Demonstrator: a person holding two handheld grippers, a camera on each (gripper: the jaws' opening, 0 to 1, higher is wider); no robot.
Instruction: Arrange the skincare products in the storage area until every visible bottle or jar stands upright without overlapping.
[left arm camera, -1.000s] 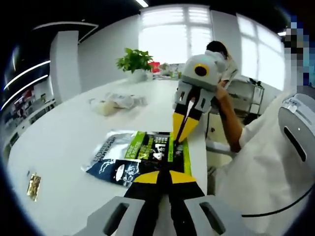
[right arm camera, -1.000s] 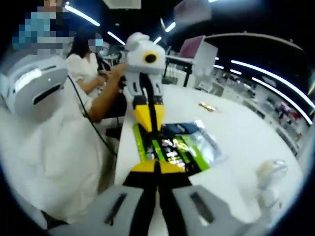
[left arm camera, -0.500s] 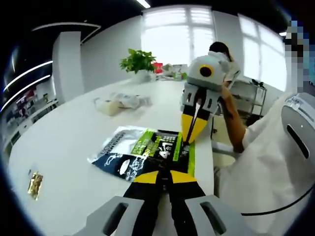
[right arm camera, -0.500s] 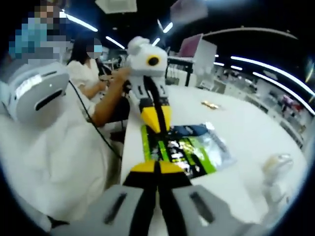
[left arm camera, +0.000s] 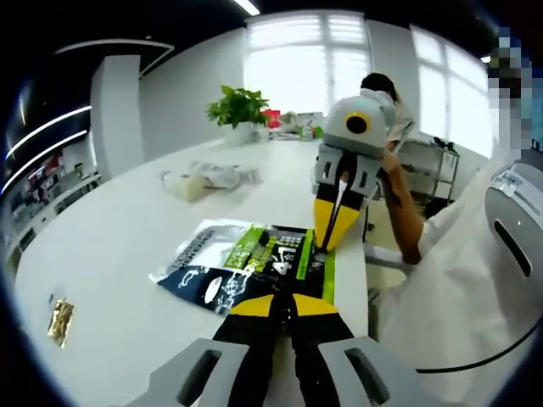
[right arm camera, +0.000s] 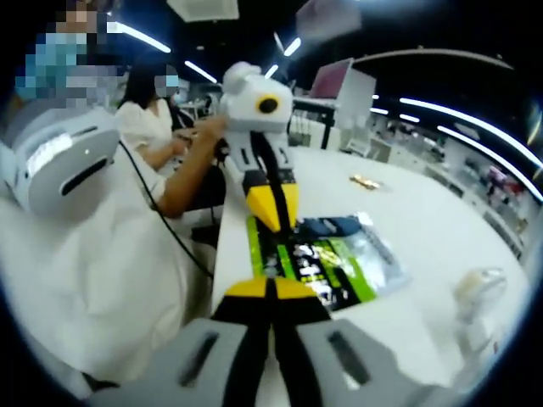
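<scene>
Task looks barely begun: no bottle or jar stands upright anywhere on the white table [left arm camera: 102, 254]. What lies there is a flat green-and-black packet [left arm camera: 246, 267] near the table's edge, wrapped pale items [left arm camera: 199, 176] lying on their sides farther off by a potted plant [left arm camera: 237, 108], and a small gold sachet [left arm camera: 59, 320] well apart. Left gripper [left arm camera: 284, 309] fingers are pressed together, holding nothing, tips just over the packet's near edge. Right gripper [right arm camera: 270, 292] fingers are likewise closed and empty, facing the other across the packet [right arm camera: 327, 259]; contact with it cannot be told. All uprighting is left to do.
</scene>
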